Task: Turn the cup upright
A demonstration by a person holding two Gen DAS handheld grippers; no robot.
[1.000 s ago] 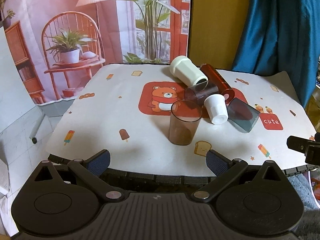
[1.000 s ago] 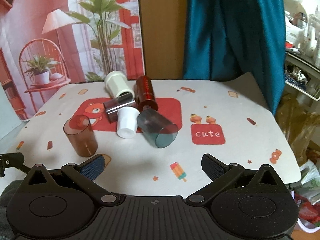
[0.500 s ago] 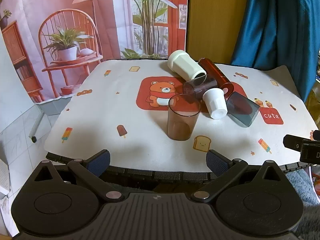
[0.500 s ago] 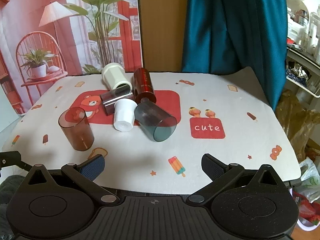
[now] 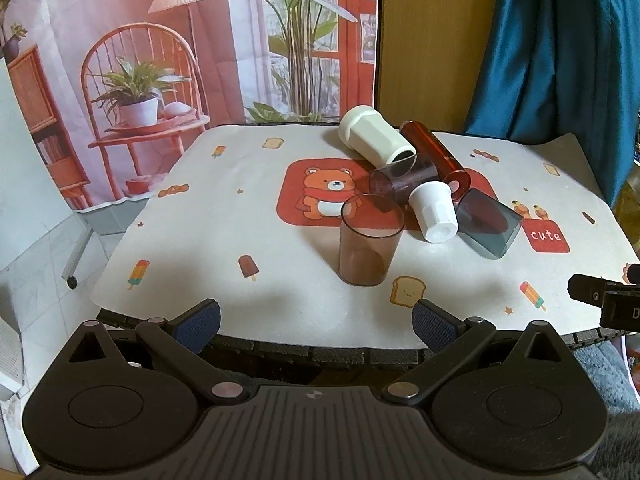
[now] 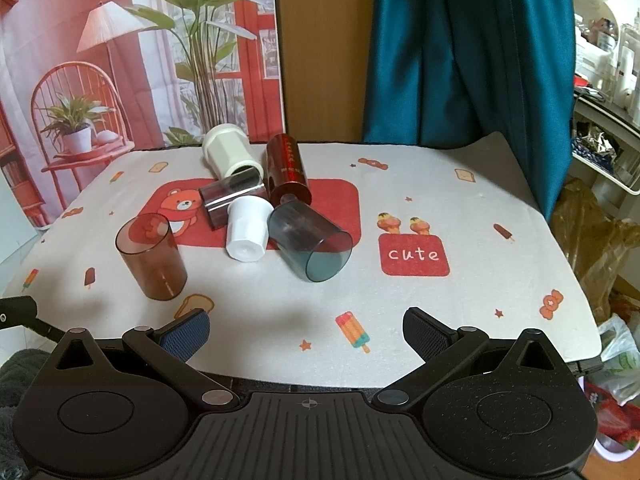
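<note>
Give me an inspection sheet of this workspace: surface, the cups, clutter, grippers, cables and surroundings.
Surface: table covered by a white mat with cartoon prints.
Job's things: brown cup upright, apart from the pile; cream cup, red cup, smoky cup, white cup and teal cup lying clustered.
Clutter: nothing seen on the mat.
Grippers: left gripper open, empty, at the near edge; right gripper open, empty.
Cables: nothing seen.
Surroundings: printed backdrop, teal curtain, shelf at right.
</note>
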